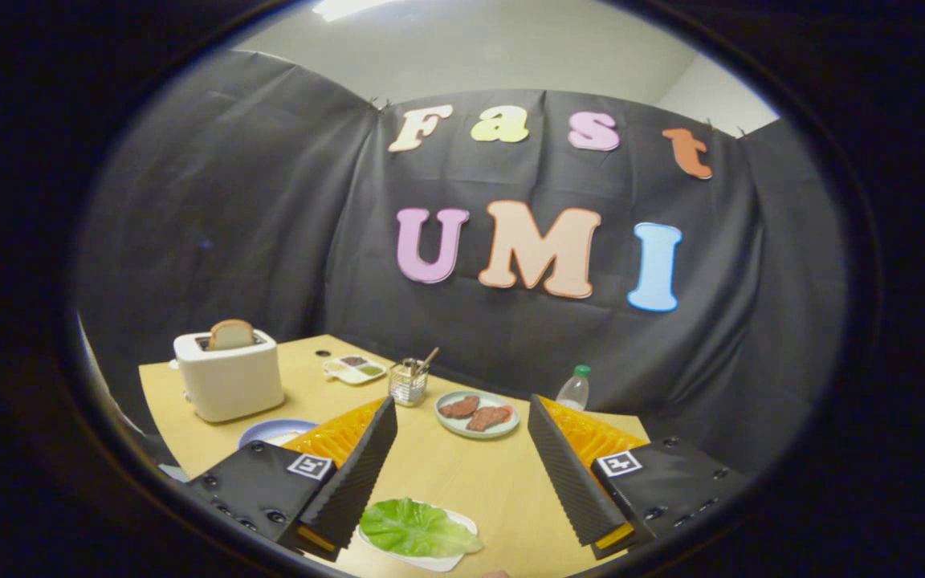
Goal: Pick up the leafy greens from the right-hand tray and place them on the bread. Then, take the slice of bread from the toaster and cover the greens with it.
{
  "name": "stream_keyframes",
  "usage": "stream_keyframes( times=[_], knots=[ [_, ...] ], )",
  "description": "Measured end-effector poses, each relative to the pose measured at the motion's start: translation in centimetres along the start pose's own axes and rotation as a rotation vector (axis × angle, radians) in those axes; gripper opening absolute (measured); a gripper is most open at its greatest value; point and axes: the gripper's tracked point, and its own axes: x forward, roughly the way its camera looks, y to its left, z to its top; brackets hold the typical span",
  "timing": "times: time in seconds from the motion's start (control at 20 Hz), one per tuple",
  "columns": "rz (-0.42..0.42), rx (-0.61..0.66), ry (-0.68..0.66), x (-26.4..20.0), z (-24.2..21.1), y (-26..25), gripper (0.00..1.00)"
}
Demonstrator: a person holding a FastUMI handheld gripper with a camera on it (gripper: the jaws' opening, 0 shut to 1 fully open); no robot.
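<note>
Tongs (462,417) spread apart over bench (446,474), gripping nothing, one lettuce leaf (414,526) between fingers, one toaster (227,377) with one bread slice (230,334) beyond, two meat patties (476,413) farther.

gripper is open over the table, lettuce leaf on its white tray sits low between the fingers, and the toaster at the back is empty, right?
Not quite. The toaster is not empty: a slice of bread stands up out of its slot, as the gripper view shows. The rest holds: the gripper is open over the table, and the lettuce leaf lies on its white tray, low between the fingers.
</note>
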Motion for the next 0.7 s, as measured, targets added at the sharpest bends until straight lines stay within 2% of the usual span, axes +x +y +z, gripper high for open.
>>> stream_keyframes(
  times=[0.7],
  knots=[
    [0.334,-0.217,0.370,3.1,-12.8,3.2,1.00]
  ],
)
